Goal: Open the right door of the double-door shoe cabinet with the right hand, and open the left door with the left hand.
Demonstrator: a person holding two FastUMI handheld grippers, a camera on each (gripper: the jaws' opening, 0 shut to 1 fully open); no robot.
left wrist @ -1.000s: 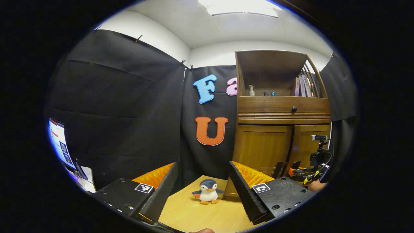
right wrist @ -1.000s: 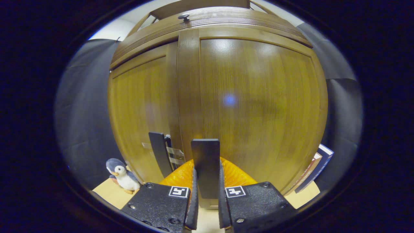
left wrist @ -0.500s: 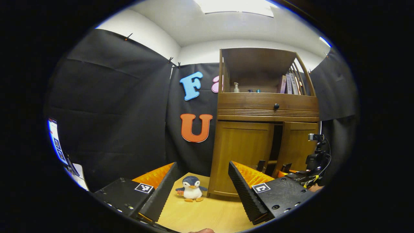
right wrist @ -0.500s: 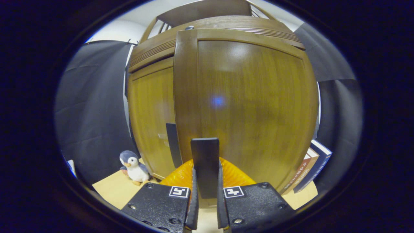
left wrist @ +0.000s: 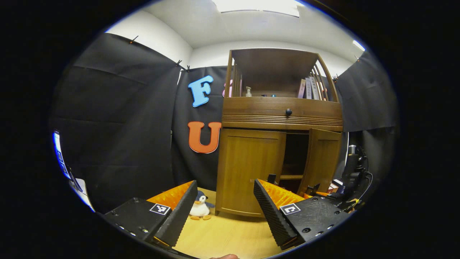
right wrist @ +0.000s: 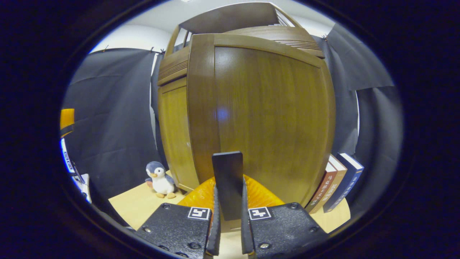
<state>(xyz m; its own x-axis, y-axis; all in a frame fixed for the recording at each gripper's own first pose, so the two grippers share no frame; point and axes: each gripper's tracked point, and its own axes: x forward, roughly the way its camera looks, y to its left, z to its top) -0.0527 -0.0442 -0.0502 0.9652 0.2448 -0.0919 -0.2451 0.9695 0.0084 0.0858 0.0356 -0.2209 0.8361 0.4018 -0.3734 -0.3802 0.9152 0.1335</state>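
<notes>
My left claw (left wrist: 222, 205) hangs spread and empty over the worktop (left wrist: 230, 233), the shut left door (left wrist: 248, 169) straight ahead, its black upright handle (left wrist: 271, 178) right of centre. My right claw (right wrist: 228, 216) pinches the right door's (right wrist: 266, 118) handle (right wrist: 228, 183), door swung partway out.

A plush penguin (left wrist: 199, 210) stands on the wooden tabletop (left wrist: 230, 235) ahead between the left tongs' fingers, books (right wrist: 337, 187) lean upright to the right of the right tongs, and a lit monitor (left wrist: 60, 158) glows far left.
</notes>
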